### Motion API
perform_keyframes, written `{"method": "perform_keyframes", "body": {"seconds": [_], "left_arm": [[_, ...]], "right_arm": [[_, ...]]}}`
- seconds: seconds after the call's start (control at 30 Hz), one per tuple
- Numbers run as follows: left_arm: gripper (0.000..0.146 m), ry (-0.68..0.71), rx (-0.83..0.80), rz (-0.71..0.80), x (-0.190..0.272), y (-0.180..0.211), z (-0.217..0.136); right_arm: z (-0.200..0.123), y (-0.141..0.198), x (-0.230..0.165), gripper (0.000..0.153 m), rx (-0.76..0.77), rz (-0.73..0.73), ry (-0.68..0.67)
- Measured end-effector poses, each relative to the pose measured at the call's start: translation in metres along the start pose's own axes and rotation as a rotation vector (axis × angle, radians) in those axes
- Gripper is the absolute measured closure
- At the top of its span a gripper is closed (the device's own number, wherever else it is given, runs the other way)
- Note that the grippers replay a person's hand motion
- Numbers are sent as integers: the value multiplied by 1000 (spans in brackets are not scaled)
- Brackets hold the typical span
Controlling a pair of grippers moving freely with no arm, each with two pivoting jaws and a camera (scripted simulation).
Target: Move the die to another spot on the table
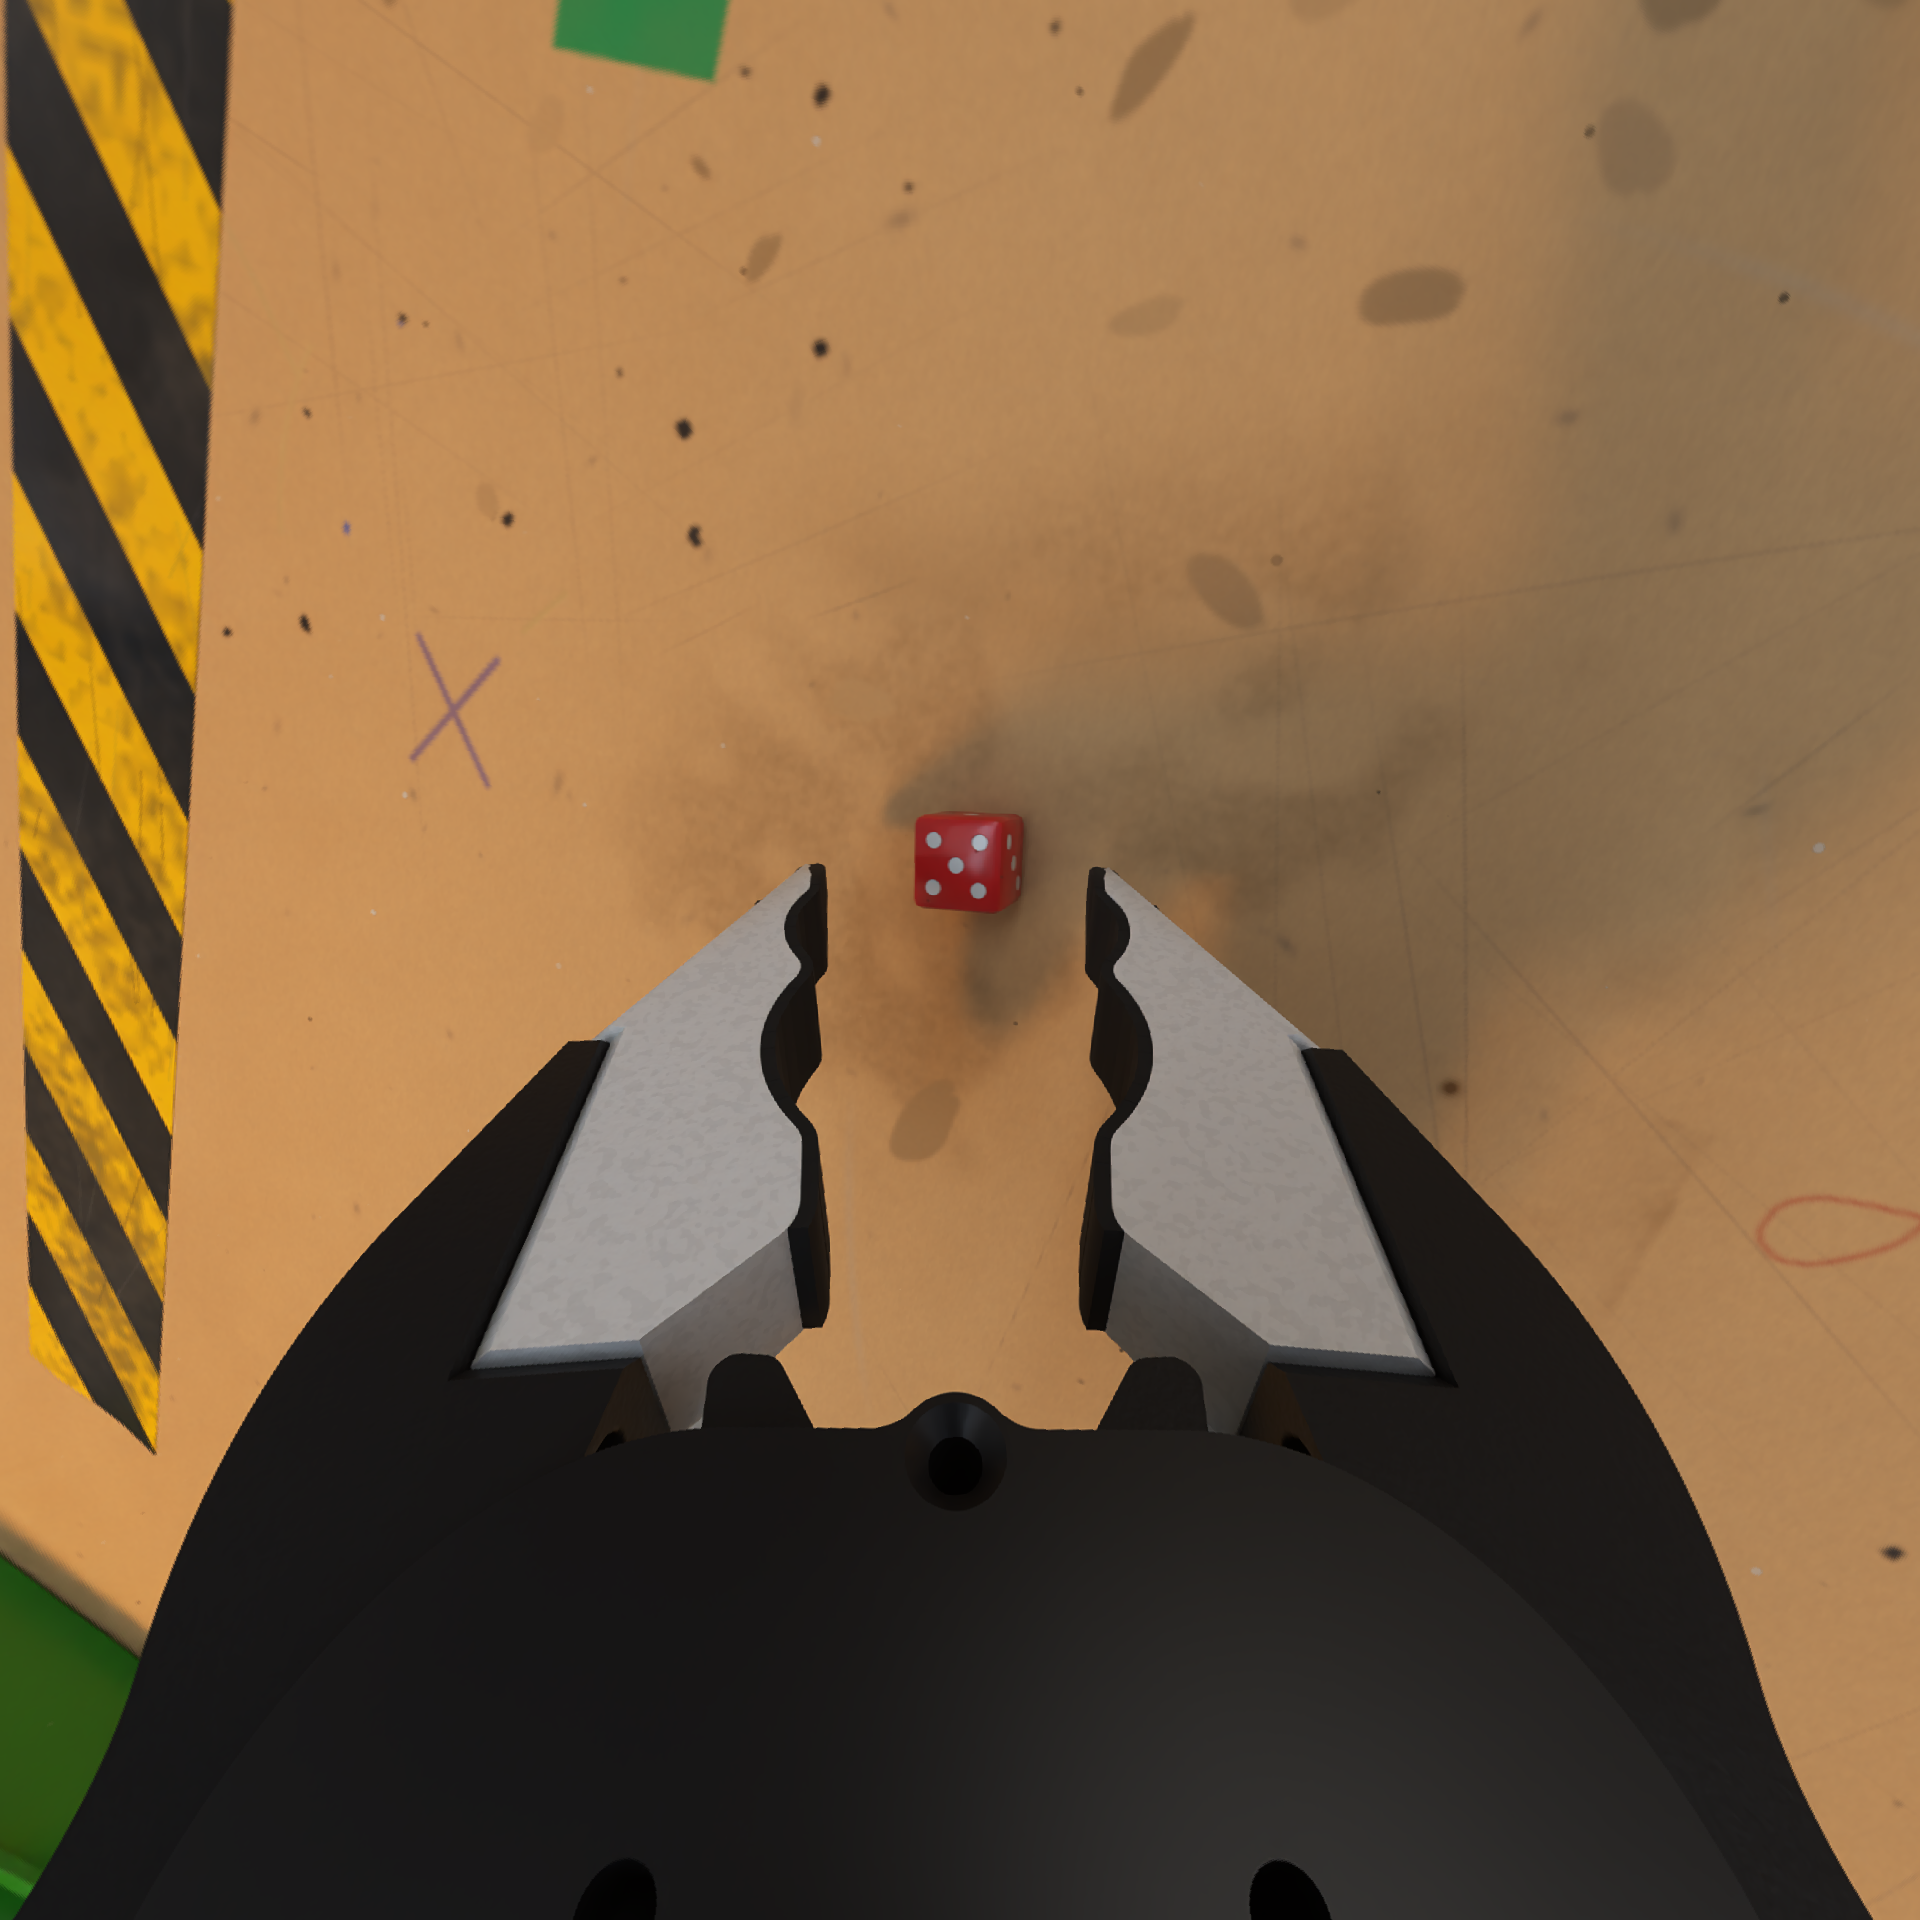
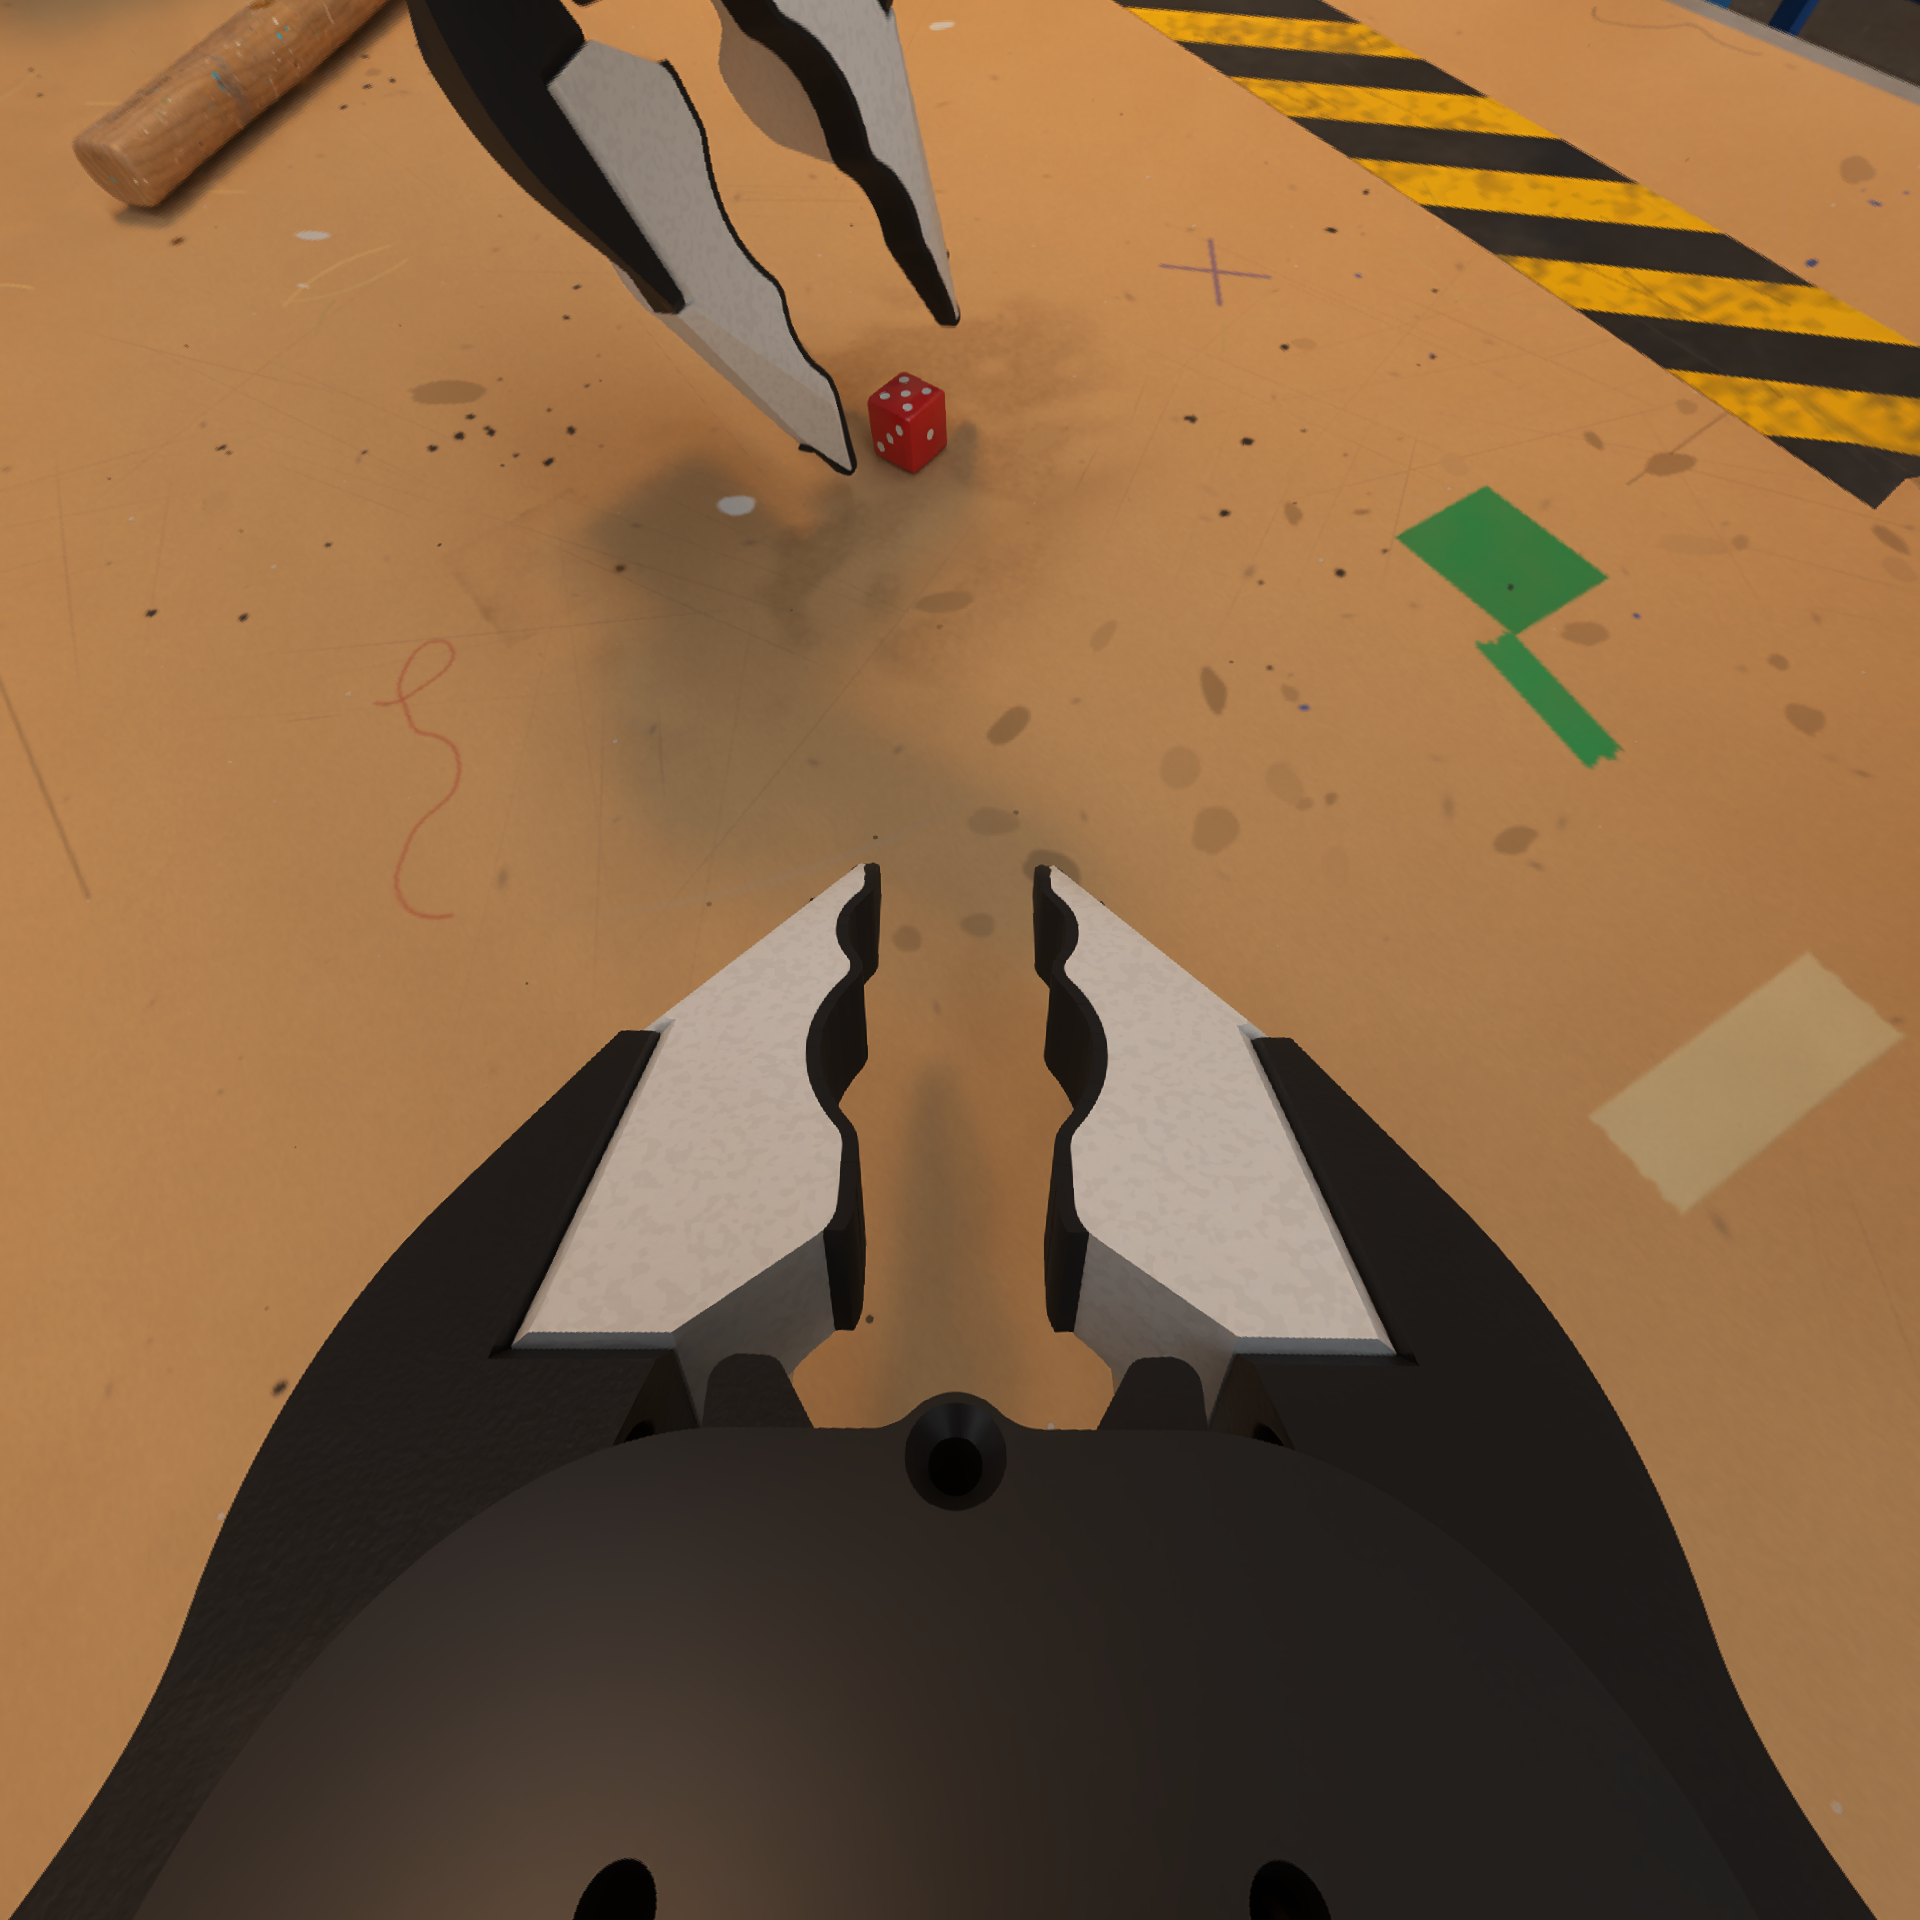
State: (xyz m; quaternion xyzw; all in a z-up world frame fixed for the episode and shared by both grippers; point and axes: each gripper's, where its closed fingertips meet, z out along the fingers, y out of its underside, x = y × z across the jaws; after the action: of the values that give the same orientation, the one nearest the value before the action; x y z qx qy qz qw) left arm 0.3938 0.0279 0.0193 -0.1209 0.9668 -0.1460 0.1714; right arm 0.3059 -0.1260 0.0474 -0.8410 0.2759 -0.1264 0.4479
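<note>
One die (image 1: 968, 862): red cube with white pips; resting on the orange table (image 1: 1351, 436) over a dark smudge; five-pip face towards the left wrist camera; held by nothing
Left gripper (image 1: 956, 871): jaws spread wide, nothing gripped; die lies between and just beyond the two fingertips, apart from both; in the right wrist view it (image 2: 902, 395) slants down from the top edge, one tip just beside the die, the other behind it, whether either tip touches the table cannot be told
Right gripper (image 2: 956, 868): jaws parted, less widely than the left; nothing between them; well apart from the die, which lies ahead of it (image 2: 907, 423)
Hazard strip (image 1: 104, 675): yellow and black diagonal bands; along the table's edge
Green tape (image 2: 1501, 558): flat patch with a narrower strip below it
Wooden handle (image 2: 208, 94): lying at the top left of the right wrist view
Pale tape (image 2: 1745, 1081): beige rectangle on the table
Pen marks: purple cross (image 1: 454, 712); red loop (image 1: 1834, 1231)
</note>
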Motion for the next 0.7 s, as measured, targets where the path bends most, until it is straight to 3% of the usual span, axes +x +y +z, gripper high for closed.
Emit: {"method": "perform_keyframes", "body": {"seconds": [0.17, 0.33, 0.47, 0.7], "left_arm": [[86, -7, 74, -92, -9, -6, -5], [77, -18, 266, -240, -20, -26, -17], [76, -23, 439, -308, -25, -43, -30], [81, -12, 556, -355, -23, -49, -41]], "right_arm": [[0, 1, 0, 123, -5, -2, 0], [0, 1, 0, 123, -2, 1, -1], [0, 1, 0, 123, -4, -2, -1], [-2, -1, 1, 123, 11, 4, 2]]}}
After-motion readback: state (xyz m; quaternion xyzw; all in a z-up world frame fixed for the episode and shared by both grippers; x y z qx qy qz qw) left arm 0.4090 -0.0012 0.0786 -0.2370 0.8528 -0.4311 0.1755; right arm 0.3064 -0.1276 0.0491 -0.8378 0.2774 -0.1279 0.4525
